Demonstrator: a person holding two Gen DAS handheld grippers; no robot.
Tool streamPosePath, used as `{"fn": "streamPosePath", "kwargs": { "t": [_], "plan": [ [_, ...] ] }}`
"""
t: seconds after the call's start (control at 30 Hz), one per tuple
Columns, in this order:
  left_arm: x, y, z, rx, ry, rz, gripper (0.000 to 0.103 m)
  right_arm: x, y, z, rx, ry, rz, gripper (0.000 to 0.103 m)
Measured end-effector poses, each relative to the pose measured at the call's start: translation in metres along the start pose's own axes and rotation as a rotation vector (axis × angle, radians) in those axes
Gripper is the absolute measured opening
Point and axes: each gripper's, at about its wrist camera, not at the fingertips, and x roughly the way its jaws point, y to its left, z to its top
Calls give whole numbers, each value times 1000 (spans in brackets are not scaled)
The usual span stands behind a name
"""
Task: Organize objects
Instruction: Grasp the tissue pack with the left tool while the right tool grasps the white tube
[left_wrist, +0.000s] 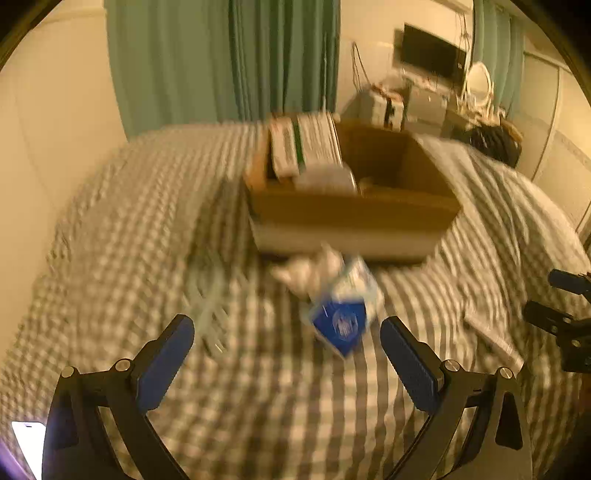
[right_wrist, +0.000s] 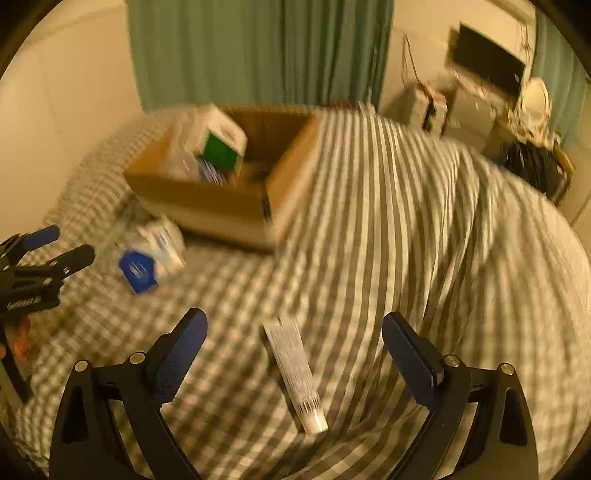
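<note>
A cardboard box stands on the bed, holding a white-and-green carton and other items. A blue-and-white pack lies on the checked bedcover in front of the box. My left gripper is open, just short of that pack, with nothing between its fingers. My right gripper is open, and a white tube lies on the cover between its fingers, cap toward me. The left gripper shows at the left edge of the right wrist view.
A striped duvet is heaped on the right of the bed. Green curtains hang behind. A desk with a dark monitor, a round mirror and clutter stands at the back right. The wall runs along the bed's left side.
</note>
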Motion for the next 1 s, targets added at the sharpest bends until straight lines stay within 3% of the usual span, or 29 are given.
{"fn": "streamPosePath", "kwargs": {
  "t": [0.03,0.2,0.27,0.3,0.4,0.6,0.8,1.0],
  "plan": [
    [7,-5,-5,16,20,-2,103,16,-1,-6,-4,56,-18,93],
    [30,-15,-22,41,72,14,103,69,-12,-29,42,252,11,64],
    [30,-16,-25,45,79,17,103,68,-11,-29,38,249,20,58],
    [30,-17,-26,47,81,15,103,67,-9,-29,30,243,29,46],
    [33,-18,-27,54,93,20,103,65,-4,-30,15,228,63,28],
    [38,-25,-16,65,80,7,103,41,1,-27,-3,121,91,26],
    [65,-42,7,137,67,45,103,39,0,-29,-5,113,100,26],
    [86,-47,10,150,60,18,102,39,2,-31,-13,120,106,26]
  ]
}}
